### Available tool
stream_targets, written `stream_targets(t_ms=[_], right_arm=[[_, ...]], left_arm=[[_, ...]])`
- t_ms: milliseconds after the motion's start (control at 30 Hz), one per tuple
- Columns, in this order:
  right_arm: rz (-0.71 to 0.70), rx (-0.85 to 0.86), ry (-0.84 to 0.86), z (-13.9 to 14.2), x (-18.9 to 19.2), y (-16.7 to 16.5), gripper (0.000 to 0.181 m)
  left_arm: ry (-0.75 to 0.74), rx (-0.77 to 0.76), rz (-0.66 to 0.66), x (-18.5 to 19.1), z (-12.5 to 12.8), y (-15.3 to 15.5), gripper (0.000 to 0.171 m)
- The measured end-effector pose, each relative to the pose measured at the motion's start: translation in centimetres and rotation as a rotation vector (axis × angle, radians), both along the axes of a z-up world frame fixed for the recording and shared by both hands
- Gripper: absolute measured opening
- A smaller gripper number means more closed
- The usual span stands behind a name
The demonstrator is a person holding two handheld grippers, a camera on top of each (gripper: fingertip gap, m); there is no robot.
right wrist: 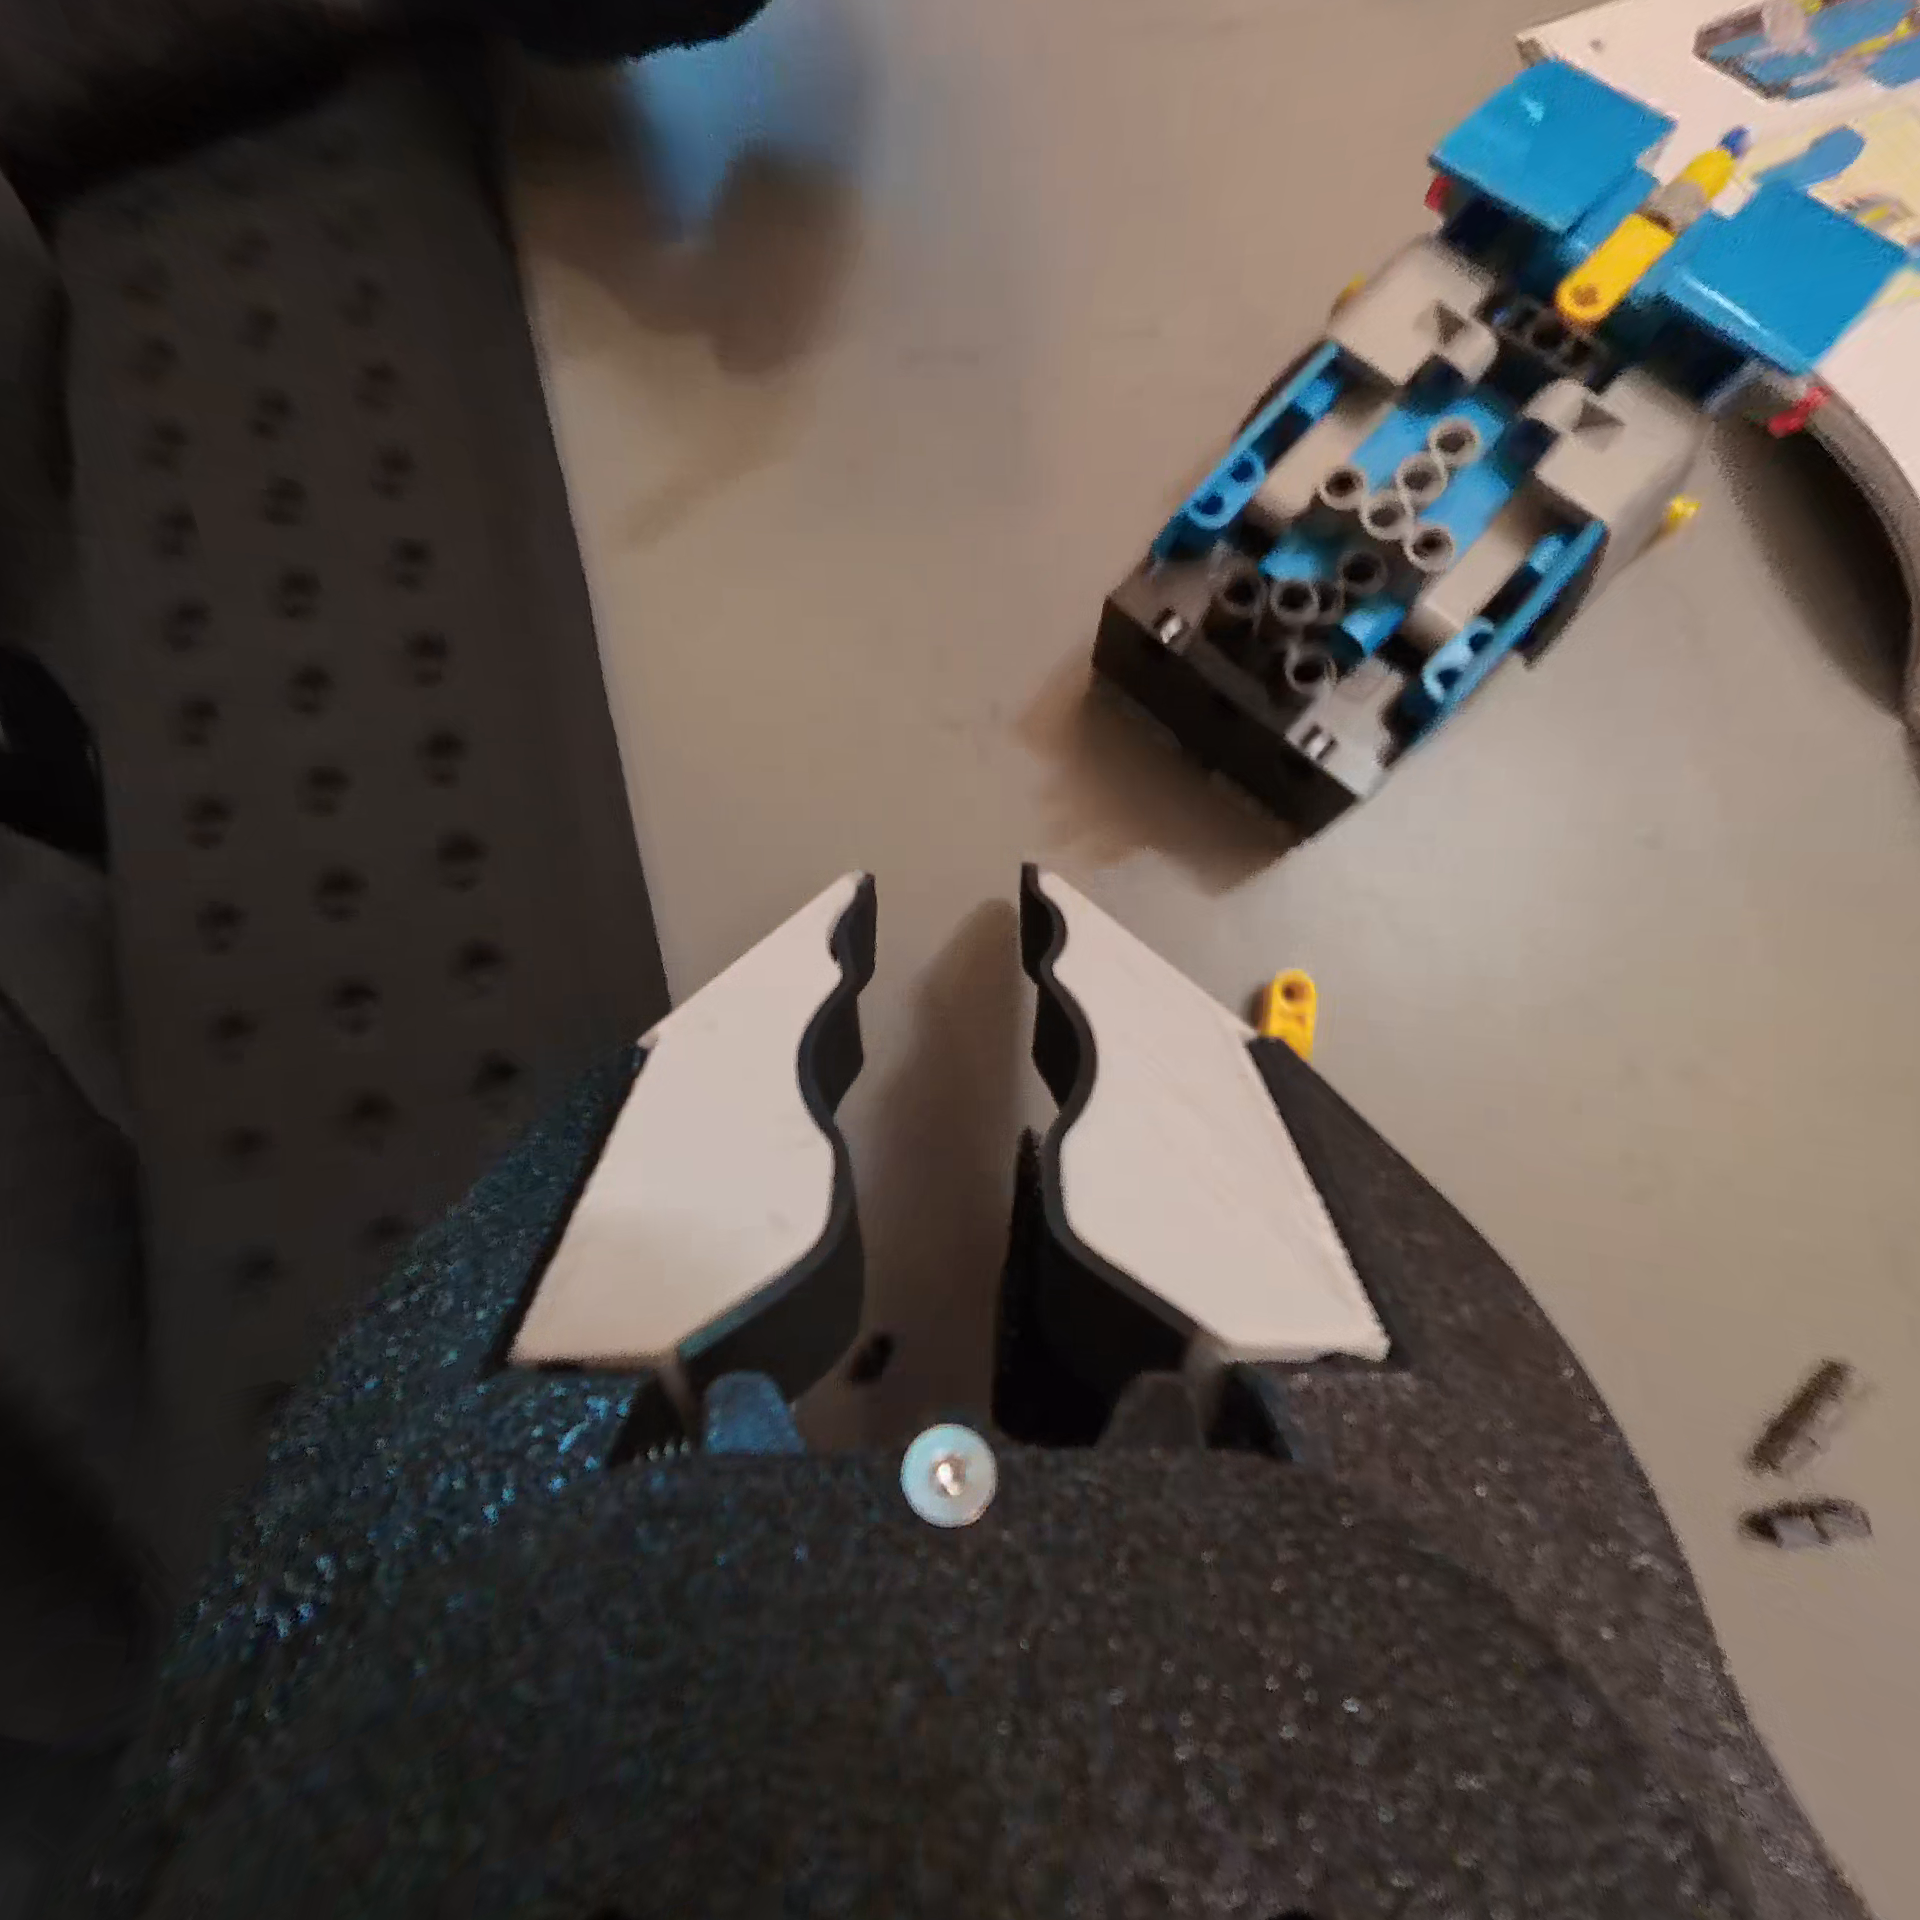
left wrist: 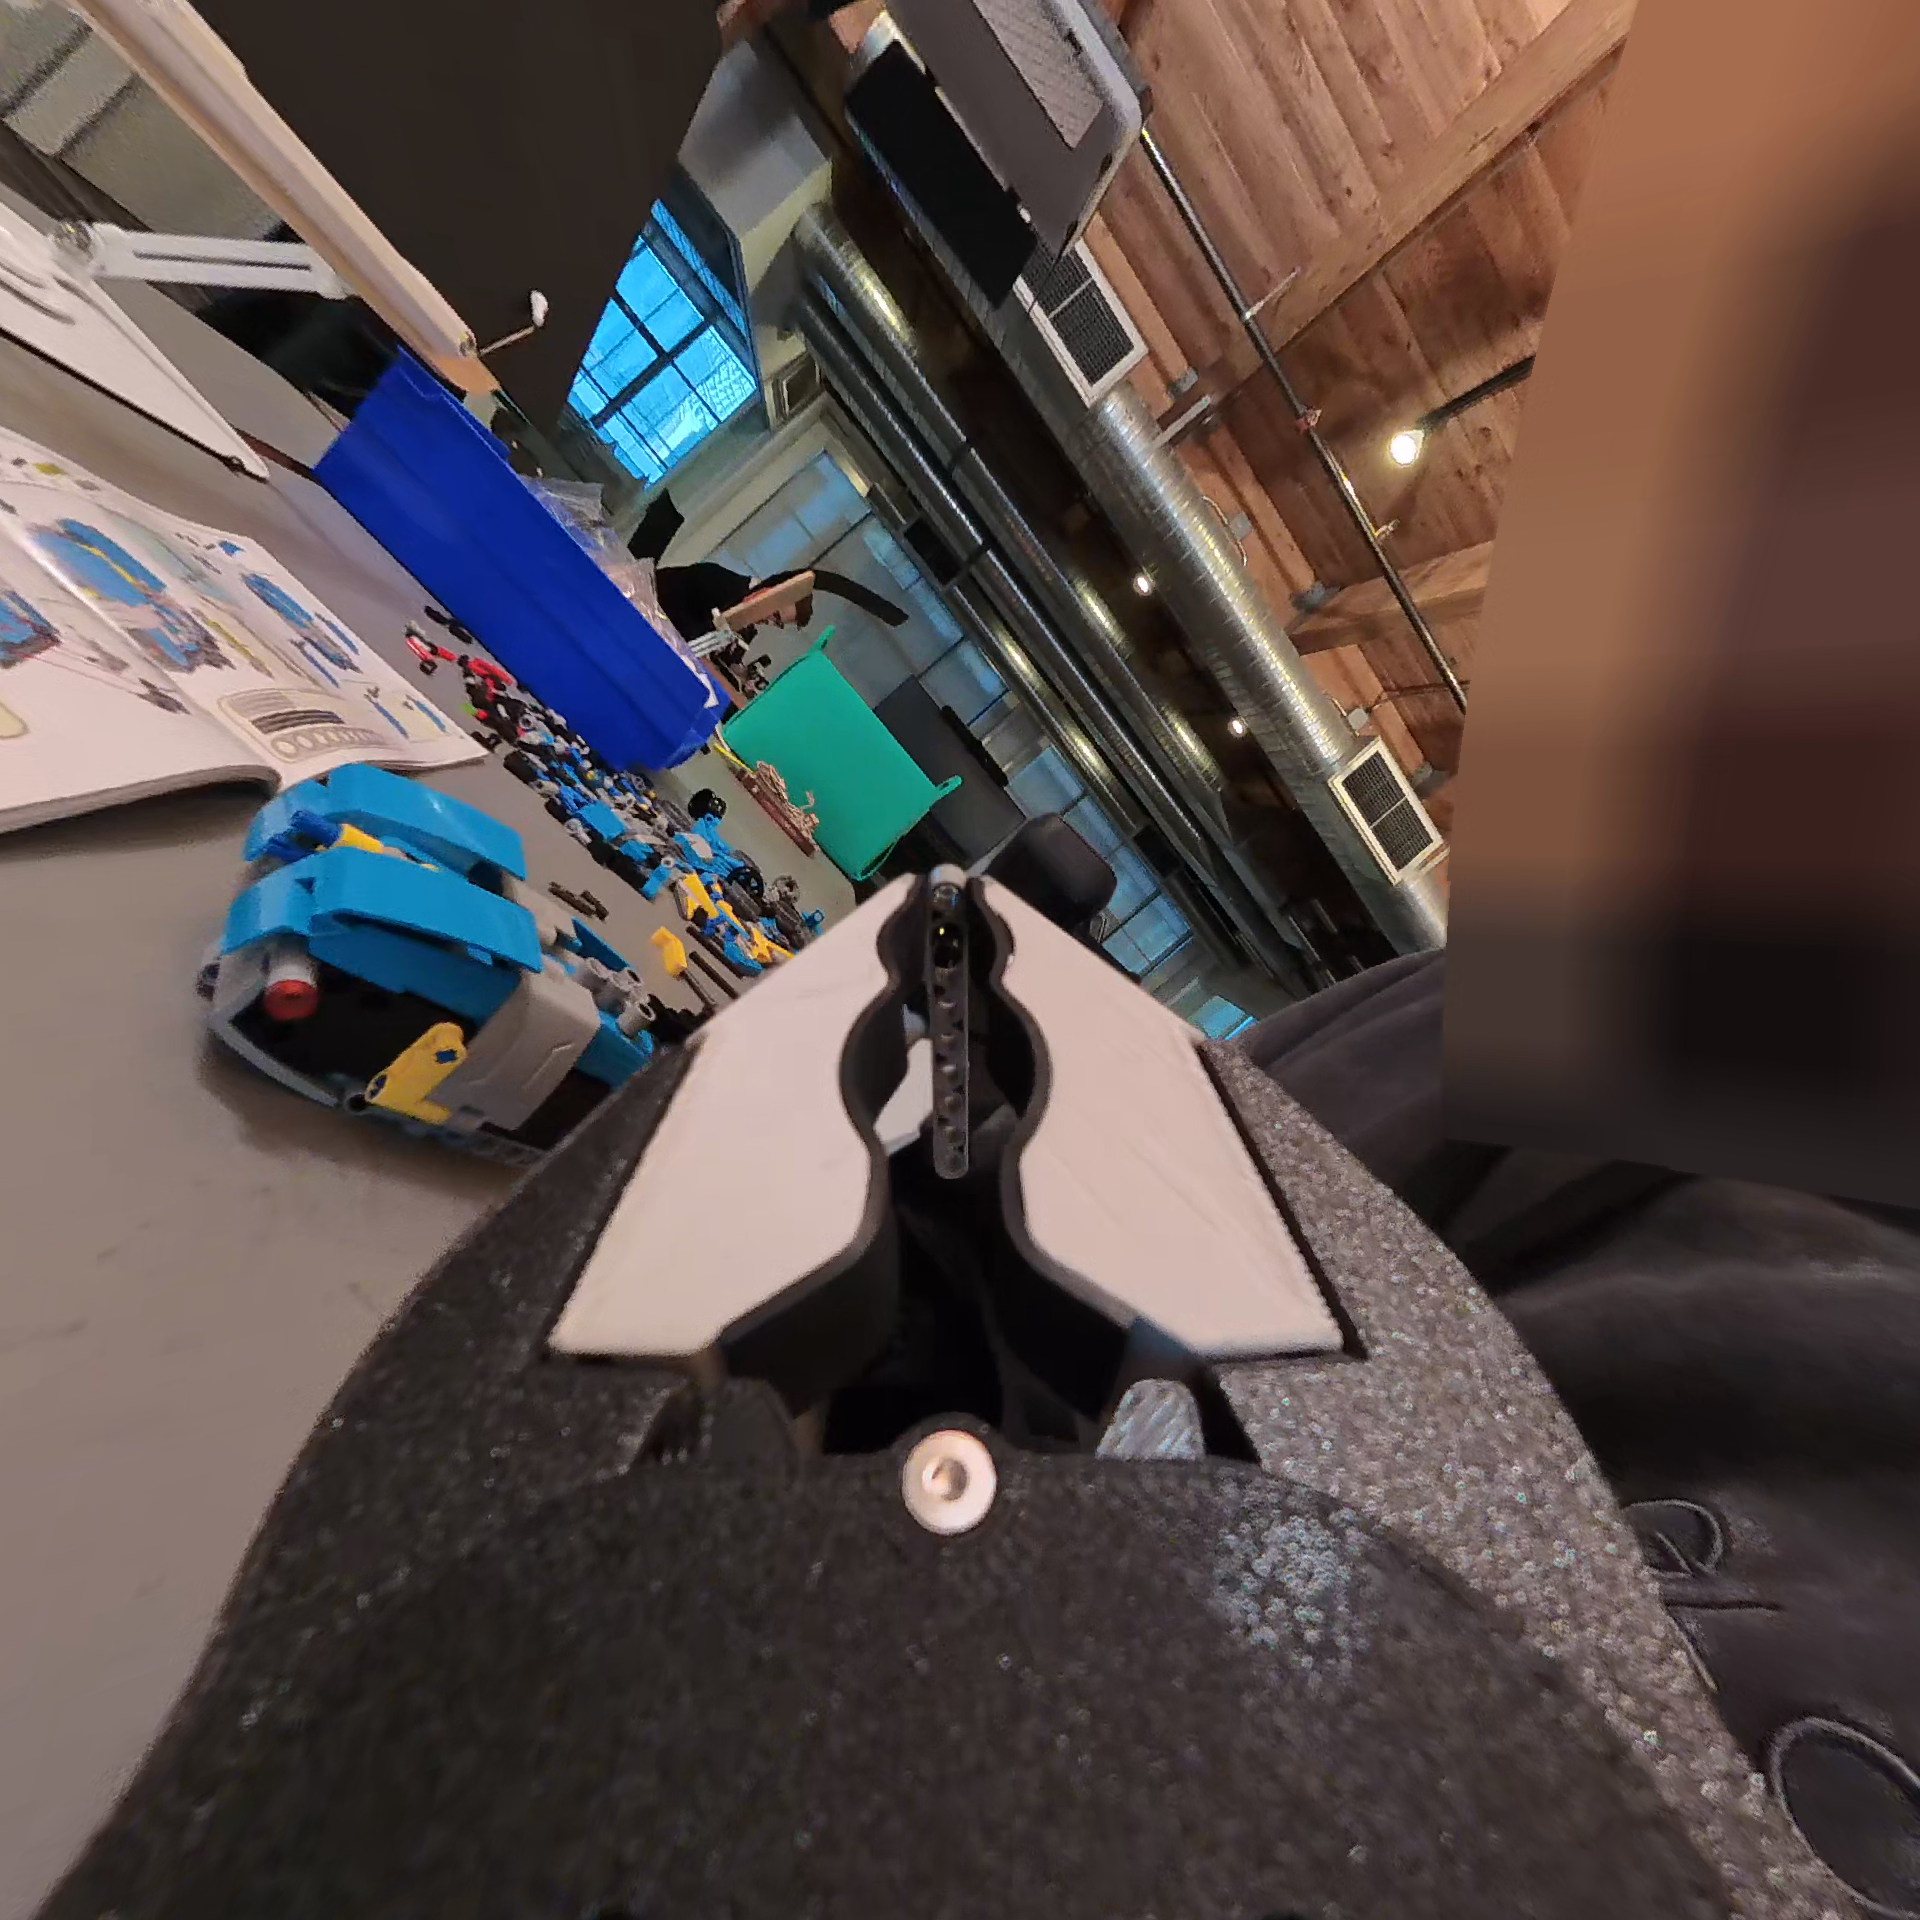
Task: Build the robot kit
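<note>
Left claw [left wrist: 945,894] clamps thin black holed beam [left wrist: 943,1039] aloft, blue model [left wrist: 384,956] at ten o'clock on surface [left wrist: 156,1195]; right claw [right wrist: 948,904] gapes empty, keep pinch firm.

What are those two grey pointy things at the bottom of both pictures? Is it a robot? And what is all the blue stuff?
It is no robot. A person holds two hand grabbers, each with a camera looking along its two grey fingers. One picture comes from the left gripper, tilted up toward the ceiling, pinching a thin dark beam with holes. The other comes from the right gripper, open and empty, over the grey table. On the table lie a half-built blue brick model, loose brick pieces, an open instruction booklet, a blue bin and a small yellow piece.
</note>
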State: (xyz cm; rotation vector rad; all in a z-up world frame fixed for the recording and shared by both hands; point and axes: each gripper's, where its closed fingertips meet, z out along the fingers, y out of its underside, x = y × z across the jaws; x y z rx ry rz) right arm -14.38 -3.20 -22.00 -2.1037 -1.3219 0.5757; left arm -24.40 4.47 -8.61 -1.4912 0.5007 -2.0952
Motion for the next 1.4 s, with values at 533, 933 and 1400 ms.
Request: stream_targets(t_ms=[533,933,1400], right_arm=[[-0.123,-0.058,-0.101,0.2,10.4,-4.5,0.025],[-0.023,-0.045,-0.143,-0.6,10.0,-4.8,0.037],[-0.054,-0.03,-0.104,0.0,10.9,-4.8,0.029]], left_arm=[[-0.003,-0.02,-0.014,0.3,-0.2,0.0,0.006],[0.015,-0.009,-0.011,0.5,-0.5,-0.1,0.006],[0.001,-0.013,-0.021,0.5,-0.3,-0.2,0.006]])
